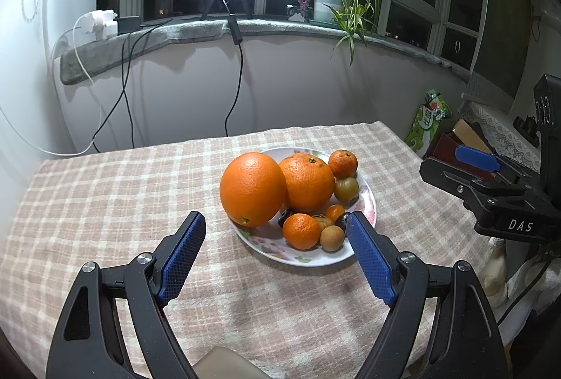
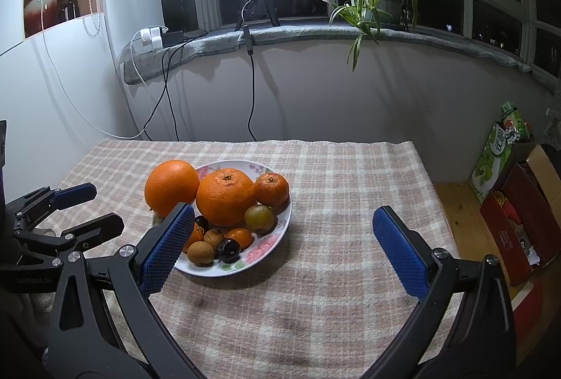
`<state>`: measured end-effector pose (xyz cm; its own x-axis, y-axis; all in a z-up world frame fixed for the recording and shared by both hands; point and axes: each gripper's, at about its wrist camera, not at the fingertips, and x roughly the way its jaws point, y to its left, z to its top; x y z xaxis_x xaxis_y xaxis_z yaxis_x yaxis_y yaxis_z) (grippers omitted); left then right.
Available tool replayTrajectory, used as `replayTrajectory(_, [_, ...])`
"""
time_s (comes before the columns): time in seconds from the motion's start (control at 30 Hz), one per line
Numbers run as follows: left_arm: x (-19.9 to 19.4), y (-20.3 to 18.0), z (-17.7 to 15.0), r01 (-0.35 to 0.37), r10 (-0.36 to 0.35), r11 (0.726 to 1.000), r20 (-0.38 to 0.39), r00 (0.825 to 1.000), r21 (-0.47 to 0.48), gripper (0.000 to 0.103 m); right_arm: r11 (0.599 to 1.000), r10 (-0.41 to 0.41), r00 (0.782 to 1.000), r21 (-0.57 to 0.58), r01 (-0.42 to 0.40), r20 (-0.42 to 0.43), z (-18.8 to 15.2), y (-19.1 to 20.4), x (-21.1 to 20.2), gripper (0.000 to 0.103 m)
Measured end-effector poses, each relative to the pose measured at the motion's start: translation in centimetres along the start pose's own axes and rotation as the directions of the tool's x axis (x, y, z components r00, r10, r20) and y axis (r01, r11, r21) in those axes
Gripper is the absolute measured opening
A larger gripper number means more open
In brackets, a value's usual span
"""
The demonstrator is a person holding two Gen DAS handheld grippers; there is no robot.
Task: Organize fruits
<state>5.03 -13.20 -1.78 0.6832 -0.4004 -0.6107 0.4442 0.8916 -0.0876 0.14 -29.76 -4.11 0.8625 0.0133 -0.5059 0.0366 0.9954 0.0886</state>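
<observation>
Fruits (image 1: 308,182) are all heaped on the plate (image 1: 368,203), which sits on the checked cloth (image 1: 122,189). They're round, so no real long axis; the middle orange (image 2: 225,192) has its stem end up. Left gripper (image 1: 277,231) and right gripper (image 2: 284,224) both gape wide near the plate, gripping nothing.

Fruits (image 1: 308,182) on plate (image 1: 368,203) (table (image 1: 105,203) centre)
</observation>
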Motion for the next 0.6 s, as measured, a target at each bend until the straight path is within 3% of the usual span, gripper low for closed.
replayTrajectory(0.6, [0.07,0.18,-0.03,0.0,0.0,1.0,0.001,1.0,0.004,0.083,1.0,0.005,1.0,0.006,-0.005,-0.006,-0.34,0.0,0.27,0.103])
